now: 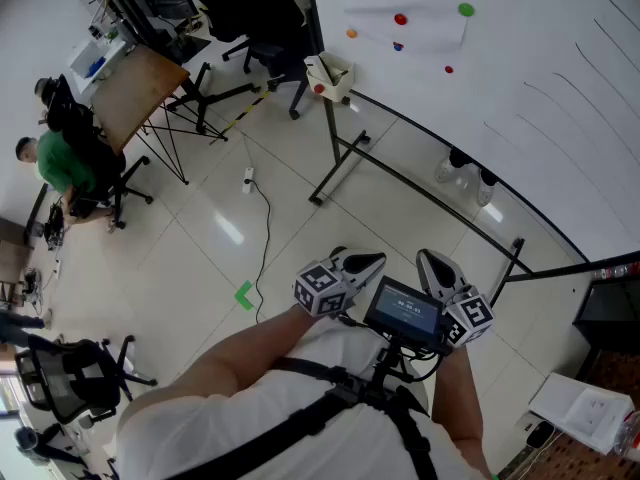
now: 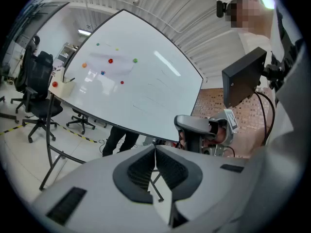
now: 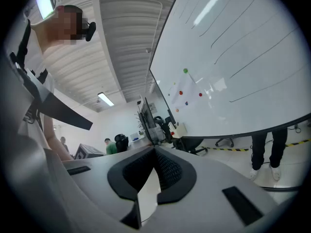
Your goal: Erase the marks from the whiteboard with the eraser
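The whiteboard point(image 1: 520, 38) stands ahead on a black wheeled frame, also in the left gripper view point(image 2: 141, 76) and the right gripper view point(image 3: 243, 67). Thin dark pen lines point(image 1: 560, 88) cross its right part point(image 3: 252, 38). Coloured magnets point(image 1: 465, 9) dot its left part. A white holder point(image 1: 330, 74) with something red hangs at the board's left end; I cannot pick out an eraser. My left gripper point(image 1: 362, 264) and right gripper point(image 1: 433, 264) are held close to the body, far from the board. Both are shut with nothing in them point(image 2: 155, 147) point(image 3: 155, 150).
A person's legs point(image 3: 265, 147) stand behind the board. Black office chairs point(image 1: 250, 28), a tilted wooden panel on a stand point(image 1: 135, 93) and seated people point(image 1: 60, 158) are at the left. A cable point(image 1: 262, 228) and green tape point(image 1: 244, 295) lie on the floor. A small screen point(image 1: 404, 310) sits between the grippers.
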Tool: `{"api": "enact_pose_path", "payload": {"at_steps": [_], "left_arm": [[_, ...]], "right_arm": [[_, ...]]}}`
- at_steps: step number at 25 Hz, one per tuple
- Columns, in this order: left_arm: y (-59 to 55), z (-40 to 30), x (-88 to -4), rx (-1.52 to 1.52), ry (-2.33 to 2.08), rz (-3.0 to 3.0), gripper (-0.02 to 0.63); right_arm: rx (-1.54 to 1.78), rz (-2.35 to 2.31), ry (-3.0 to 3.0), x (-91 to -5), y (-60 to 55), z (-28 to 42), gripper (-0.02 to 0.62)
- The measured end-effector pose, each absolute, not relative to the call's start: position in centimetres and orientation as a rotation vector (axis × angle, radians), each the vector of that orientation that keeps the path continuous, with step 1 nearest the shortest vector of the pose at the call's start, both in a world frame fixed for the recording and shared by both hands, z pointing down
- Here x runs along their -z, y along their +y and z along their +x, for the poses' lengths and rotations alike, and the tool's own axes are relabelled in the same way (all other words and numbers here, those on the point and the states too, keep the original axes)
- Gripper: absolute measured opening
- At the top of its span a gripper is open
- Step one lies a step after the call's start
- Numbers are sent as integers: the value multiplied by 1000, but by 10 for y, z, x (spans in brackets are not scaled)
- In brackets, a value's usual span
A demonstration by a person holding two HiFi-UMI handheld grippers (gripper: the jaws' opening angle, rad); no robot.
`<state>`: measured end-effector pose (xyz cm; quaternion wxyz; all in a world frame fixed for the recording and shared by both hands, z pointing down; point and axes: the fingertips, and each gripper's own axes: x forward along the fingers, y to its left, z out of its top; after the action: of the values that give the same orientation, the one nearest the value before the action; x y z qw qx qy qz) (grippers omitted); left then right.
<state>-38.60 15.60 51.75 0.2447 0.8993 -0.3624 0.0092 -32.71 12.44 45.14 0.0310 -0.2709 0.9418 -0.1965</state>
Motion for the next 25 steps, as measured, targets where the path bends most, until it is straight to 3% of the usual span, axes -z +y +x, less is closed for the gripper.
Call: {"api": "enact_pose_path", "payload": {"at_steps": [14, 25], "left_arm": [[-45, -549, -497, 8, -1068, 2477, 25], [-133, -687, -499, 35, -1224, 2419, 26]], "right_arm": [[551, -803, 3001, -430, -56, -486, 15], [522, -781, 3016, -425, -140, -596, 15]]}}
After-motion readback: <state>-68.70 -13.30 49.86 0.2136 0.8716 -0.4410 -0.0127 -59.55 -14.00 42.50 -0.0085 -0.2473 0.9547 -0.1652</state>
